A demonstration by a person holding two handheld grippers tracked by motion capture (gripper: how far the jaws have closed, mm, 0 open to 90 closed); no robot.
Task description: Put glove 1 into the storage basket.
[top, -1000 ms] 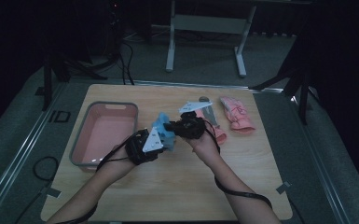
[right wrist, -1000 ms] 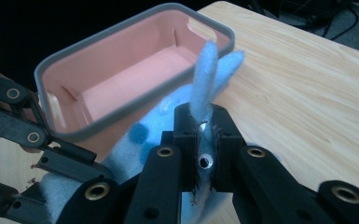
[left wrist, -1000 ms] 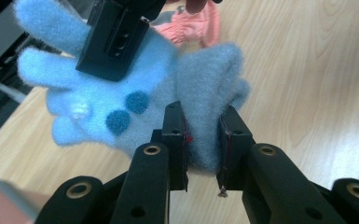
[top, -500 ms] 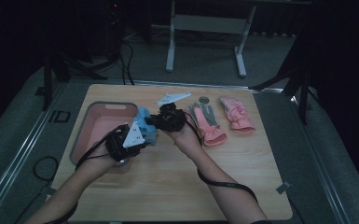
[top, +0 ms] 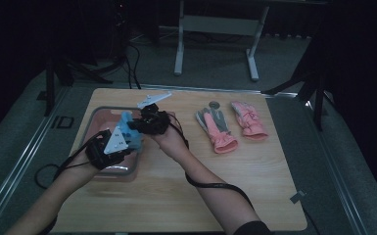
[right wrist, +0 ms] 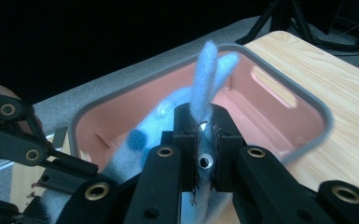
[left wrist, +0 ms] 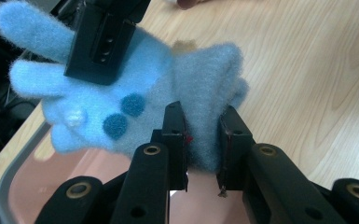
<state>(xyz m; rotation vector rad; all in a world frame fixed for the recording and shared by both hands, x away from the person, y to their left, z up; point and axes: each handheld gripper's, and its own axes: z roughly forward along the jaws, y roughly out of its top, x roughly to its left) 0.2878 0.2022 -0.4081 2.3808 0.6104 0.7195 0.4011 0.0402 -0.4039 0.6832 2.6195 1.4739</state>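
A fluffy light-blue glove (top: 129,129) with dark blue dots hangs between my two grippers above the right rim of the pink bin (top: 103,113). My left gripper (top: 108,151) is shut on its cuff end (left wrist: 205,126). My right gripper (top: 144,123) is shut on the finger end, with blue fingers (right wrist: 207,74) sticking up past its jaws. In the left gripper view the other gripper's black jaw clamps the glove (left wrist: 121,107) near its fingers. In the right gripper view the bin's pink inside (right wrist: 270,112) lies just beyond the glove (right wrist: 158,119).
A pair of pink gloves (top: 218,128) (top: 248,120) lies on the wooden table (top: 176,196) to the right, with a small round grey thing (top: 214,104) behind them. The table's left edge runs close to the bin. Dark floor and a metal frame lie beyond.
Both grippers have carried the blue glove leftward from the table's middle to over the pink bin's right side. Both grips look unchanged.
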